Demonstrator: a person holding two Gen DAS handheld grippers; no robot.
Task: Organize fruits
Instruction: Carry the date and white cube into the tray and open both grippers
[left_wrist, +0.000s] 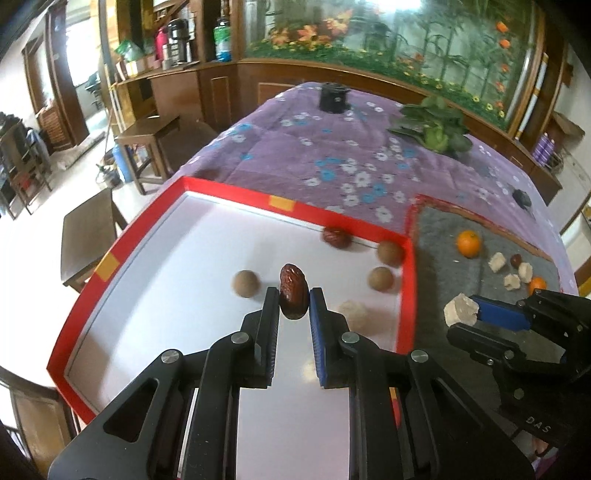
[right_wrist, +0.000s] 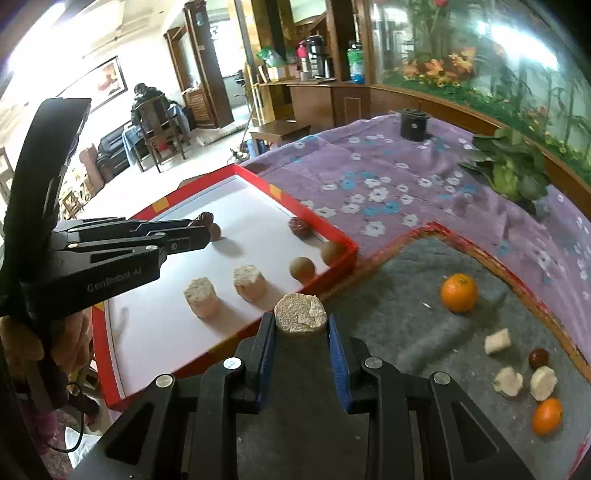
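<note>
Now | left gripper (left_wrist: 293, 295) pinches wrinkled red date (left_wrist: 293, 290) | right gripper (right_wrist: 301, 325) clamps chalky octagonal block (right_wrist: 300, 312)

Glossy wrinkled date (left_wrist: 293, 291), smooth white tray floor (left_wrist: 177, 280), fuzzy grey mat (right_wrist: 399, 314)

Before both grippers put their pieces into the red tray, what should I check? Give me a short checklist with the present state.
1. Left gripper holds the date: ok.
2. Right gripper holds the pale chunk: ok.
3. Left gripper is above the red tray: ok.
4. Right gripper is above the tray: not ok, it is over the grey mat.
5. Free white floor beneath the date: ok.
6. Grip firmness: cannot tell.
</note>
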